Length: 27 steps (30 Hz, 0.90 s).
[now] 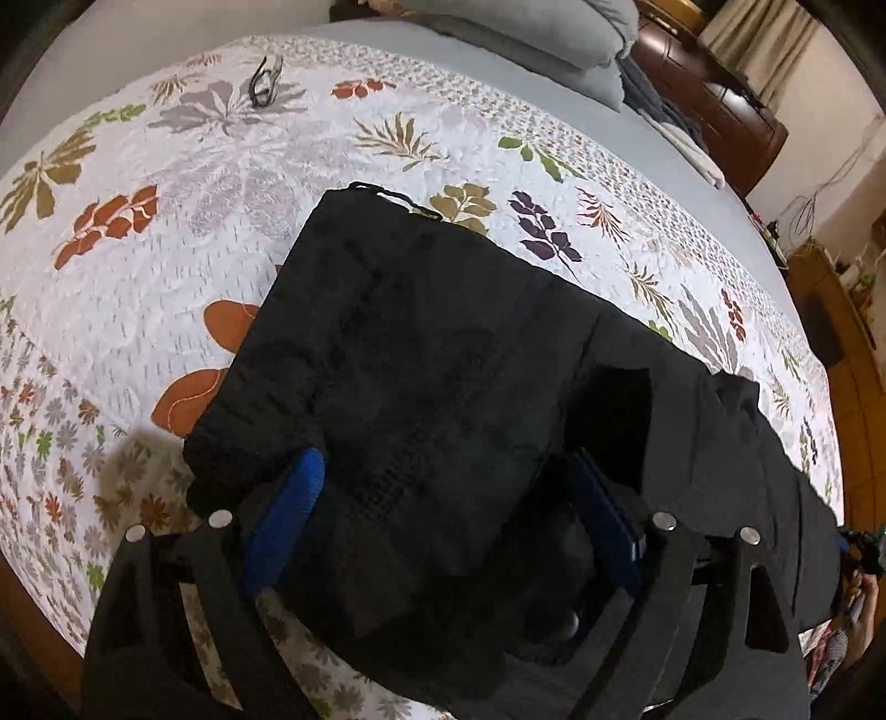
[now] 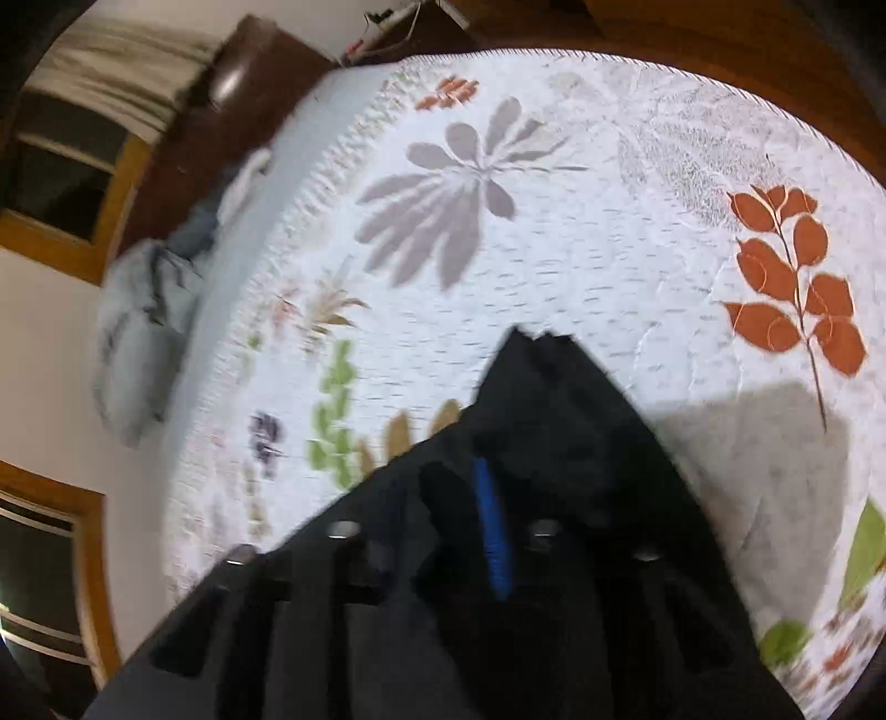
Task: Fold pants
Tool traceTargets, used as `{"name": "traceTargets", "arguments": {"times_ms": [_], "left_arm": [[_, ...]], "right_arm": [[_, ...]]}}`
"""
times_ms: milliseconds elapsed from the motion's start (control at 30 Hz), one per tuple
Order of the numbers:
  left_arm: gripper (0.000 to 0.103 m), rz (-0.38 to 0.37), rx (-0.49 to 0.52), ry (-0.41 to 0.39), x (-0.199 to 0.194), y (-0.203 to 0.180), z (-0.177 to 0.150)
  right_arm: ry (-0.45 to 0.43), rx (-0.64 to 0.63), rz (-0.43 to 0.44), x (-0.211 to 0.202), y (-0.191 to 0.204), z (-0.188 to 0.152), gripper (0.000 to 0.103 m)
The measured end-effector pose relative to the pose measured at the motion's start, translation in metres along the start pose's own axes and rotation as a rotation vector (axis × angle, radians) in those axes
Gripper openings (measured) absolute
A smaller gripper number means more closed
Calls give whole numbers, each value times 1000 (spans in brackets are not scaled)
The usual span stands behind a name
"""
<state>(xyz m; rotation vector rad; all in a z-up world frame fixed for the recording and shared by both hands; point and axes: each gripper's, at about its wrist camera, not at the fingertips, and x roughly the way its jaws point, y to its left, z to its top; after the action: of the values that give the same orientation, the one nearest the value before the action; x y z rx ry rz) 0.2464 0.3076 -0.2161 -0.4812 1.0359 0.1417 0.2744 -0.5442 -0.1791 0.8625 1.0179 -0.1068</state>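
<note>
The pants (image 1: 421, 354) lie on the bed (image 1: 166, 183), spreading forward from between the left claw (image 1: 443, 509), whose fingers are spread; the right claw (image 2: 487, 498) pinches a raised end of cloth; judging by this, a fold is underway, with more folding left.

White quilted bedspread (image 1: 232, 232) with leaf prints, grey pillows (image 1: 559, 39) at the bed's head, dark wooden headboard (image 1: 714, 105) — glasses (image 1: 264, 83) on the quilt, curtain (image 1: 758, 33) beyond.

Left claw (image 1: 443, 515) spread wide; right claw (image 2: 487, 498) pinched closed.
</note>
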Motion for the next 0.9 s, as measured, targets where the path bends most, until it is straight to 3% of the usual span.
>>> {"name": "traceTargets", "arguments": {"times_ms": [100, 133, 167, 233, 367, 500, 700, 900], "left_arm": [[89, 18, 23, -3, 1, -3, -1], [89, 22, 38, -7, 0, -4, -3], [89, 20, 52, -12, -1, -4, -5], [89, 4, 69, -31, -4, -3, -8], [89, -20, 118, -107, -20, -3, -20], [89, -30, 78, -177, -39, 1, -28], [90, 15, 89, -178, -35, -6, -32], [92, 18, 69, -187, -32, -5, -33]], "right_arm": [[-19, 14, 60, -13, -5, -2, 30], [-42, 10, 100, -25, -8, -7, 49], [-63, 6, 125, -35, -10, -11, 56], [-102, 18, 189, -63, -24, -28, 60], [-163, 79, 261, -115, -68, -65, 63], [-210, 187, 296, -140, -119, -107, 68], [-251, 296, 406, -131, -146, -132, 69], [-228, 304, 460, -104, -141, -132, 69]]}}
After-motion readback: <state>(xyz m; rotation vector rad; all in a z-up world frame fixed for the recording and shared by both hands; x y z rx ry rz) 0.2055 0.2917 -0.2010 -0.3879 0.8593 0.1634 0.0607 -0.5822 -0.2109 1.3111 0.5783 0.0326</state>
